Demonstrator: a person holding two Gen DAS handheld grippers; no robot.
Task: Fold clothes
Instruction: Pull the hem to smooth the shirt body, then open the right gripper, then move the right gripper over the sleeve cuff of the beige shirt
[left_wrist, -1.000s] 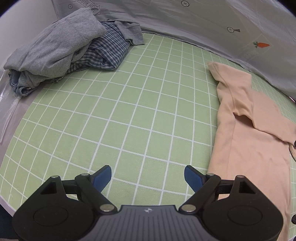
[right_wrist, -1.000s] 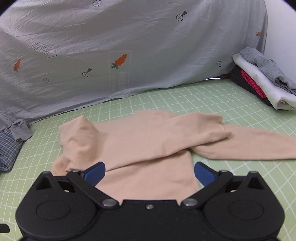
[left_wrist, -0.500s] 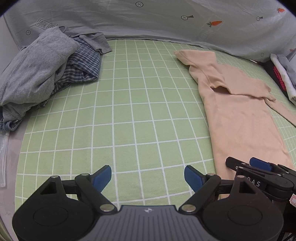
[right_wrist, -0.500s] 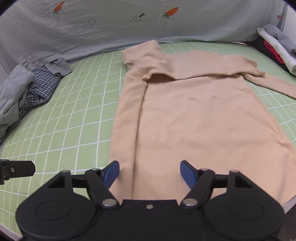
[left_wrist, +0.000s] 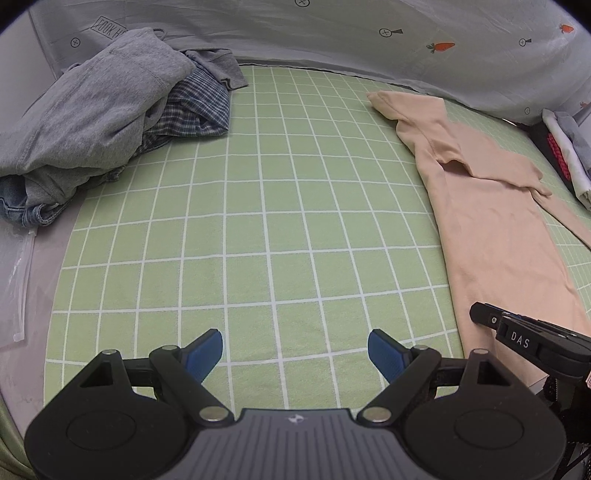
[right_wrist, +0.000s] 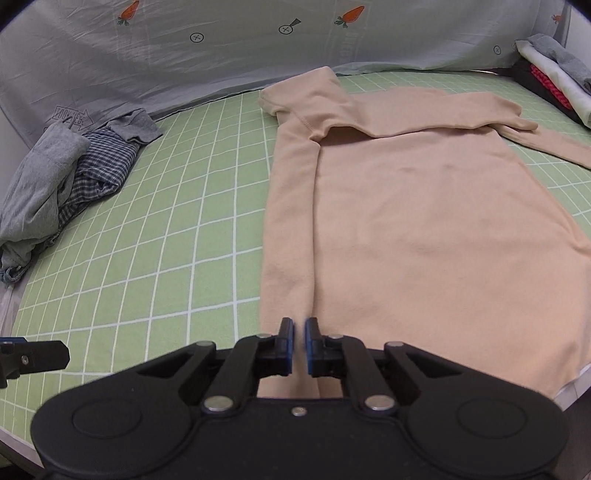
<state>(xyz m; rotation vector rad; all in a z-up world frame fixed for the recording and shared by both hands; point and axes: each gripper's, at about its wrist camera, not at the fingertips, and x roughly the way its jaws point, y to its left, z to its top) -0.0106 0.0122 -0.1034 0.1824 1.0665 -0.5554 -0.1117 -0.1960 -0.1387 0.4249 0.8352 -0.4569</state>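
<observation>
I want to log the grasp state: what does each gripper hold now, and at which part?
The right gripper is shut on the beige top, at its near hem on the folded-in left edge. The left gripper is open and holds nothing.

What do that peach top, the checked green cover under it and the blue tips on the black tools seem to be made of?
Peach top: likely a soft matte knit, going by its smooth drape and stitched shoulder seam.
Green cover: seems to be woven or brushed fabric; it looks slightly fuzzy and unshiny, with a white grid.
Blue tips: probably rubbery pads on hard black plastic, though the look leaves that open.
</observation>
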